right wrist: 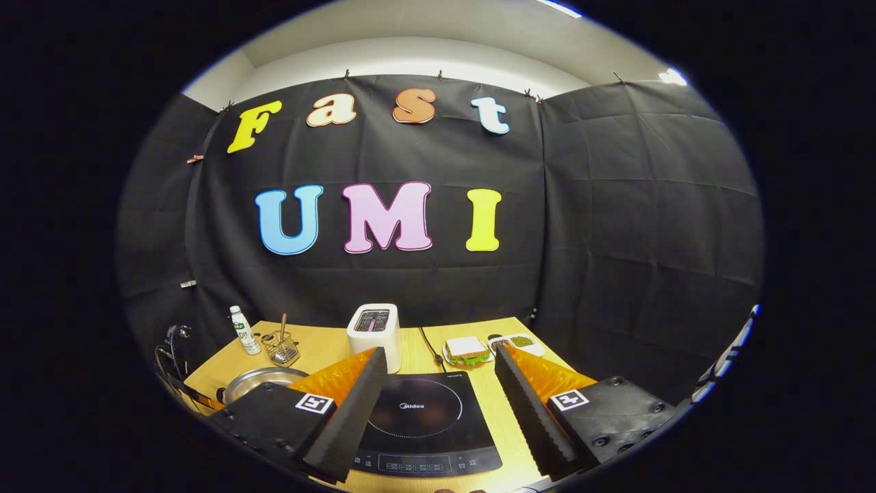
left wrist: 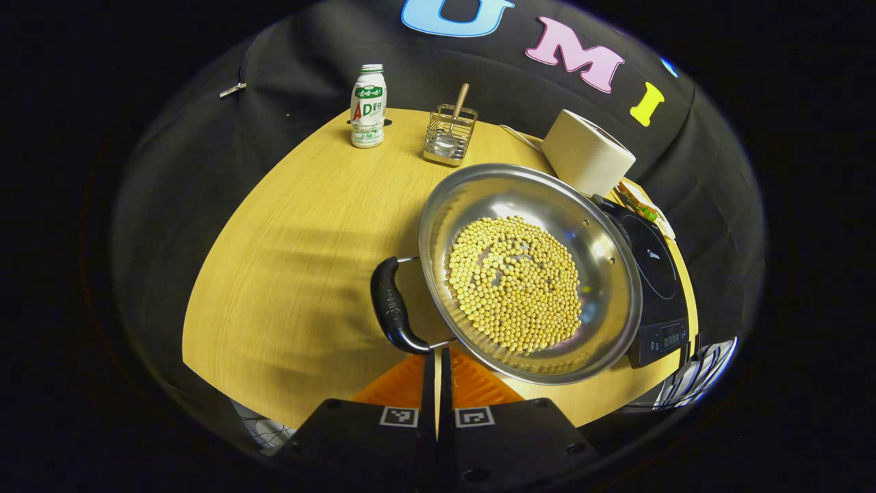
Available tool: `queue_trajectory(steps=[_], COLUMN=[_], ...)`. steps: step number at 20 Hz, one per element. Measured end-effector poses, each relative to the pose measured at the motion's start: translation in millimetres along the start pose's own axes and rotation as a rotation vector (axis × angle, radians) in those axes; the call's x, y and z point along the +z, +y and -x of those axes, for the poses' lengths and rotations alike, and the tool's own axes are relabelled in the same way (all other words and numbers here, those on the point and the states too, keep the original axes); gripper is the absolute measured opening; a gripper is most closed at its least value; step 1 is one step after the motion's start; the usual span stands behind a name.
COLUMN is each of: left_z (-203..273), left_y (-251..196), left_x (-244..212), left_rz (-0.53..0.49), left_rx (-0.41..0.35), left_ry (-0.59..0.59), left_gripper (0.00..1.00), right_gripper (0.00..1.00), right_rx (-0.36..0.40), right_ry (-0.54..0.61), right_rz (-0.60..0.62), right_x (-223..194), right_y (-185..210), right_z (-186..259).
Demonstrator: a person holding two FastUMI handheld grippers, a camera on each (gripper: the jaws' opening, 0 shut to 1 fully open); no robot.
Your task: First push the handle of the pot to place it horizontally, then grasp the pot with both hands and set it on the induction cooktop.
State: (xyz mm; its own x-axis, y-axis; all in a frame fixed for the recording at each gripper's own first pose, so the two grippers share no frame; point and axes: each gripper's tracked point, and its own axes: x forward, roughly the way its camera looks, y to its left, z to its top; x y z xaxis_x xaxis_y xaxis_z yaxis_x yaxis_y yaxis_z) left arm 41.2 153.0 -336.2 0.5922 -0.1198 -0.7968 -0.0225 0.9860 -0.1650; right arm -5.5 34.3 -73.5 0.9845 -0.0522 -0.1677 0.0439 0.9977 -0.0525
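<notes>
Left gripper view: the left claw (left wrist: 436, 356), its fingers pressed together on nothing, is pointing its tips at the lower end of the black handle (left wrist: 391, 308) of the pot (left wrist: 530, 270). The pot, holding a layer of yellow beans (left wrist: 513, 284), is sitting on the bench (left wrist: 301, 246) just beside the induction cooktop (left wrist: 653, 274), its far rim overlapping the cooktop's edge in this view. The handle appears to be lying out sideways, so the pushing step is judged nearly complete, though contact cannot be confirmed. Right gripper view: the right claw (right wrist: 438, 404) is hovering wide open above the cooktop. The next move calls for both claws gripping opposite sides of the pot.
</notes>
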Motion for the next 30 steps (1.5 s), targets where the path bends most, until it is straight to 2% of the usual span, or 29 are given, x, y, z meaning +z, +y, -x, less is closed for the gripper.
queue_trajectory(steps=[6, 19, 25, 28, 30], left_z=[-9, -24, -3, 17, 26], left_y=[16, 52, 72, 72, 69], left_x=[20, 61, 69, 87, 103], left_rz=[0.012, 0.005, -0.003, 0.016, 0.029], left_rx=[0.012, 0.057, 0.113, 0.101, 0.083], left_ry=[-0.011, -0.023, -0.071, -0.134, -0.183], left_gripper=[0.05, 0.05, 0.05, 0.06, 0.18], right_gripper=[0.99, 0.99, 0.98, 0.99, 0.99], right_rx=[0.014, 0.064, 0.145, 0.202, 0.25], right_ry=[0.053, 0.268, 0.394, 0.448, 0.481], right_rz=[-0.018, -0.053, -0.075, -0.071, -0.065], right_x=[-14, -79, -113, -128, -137], right_y=[13, 51, 87, 110, 127], right_z=[-16, -45, -57, -67, -74])
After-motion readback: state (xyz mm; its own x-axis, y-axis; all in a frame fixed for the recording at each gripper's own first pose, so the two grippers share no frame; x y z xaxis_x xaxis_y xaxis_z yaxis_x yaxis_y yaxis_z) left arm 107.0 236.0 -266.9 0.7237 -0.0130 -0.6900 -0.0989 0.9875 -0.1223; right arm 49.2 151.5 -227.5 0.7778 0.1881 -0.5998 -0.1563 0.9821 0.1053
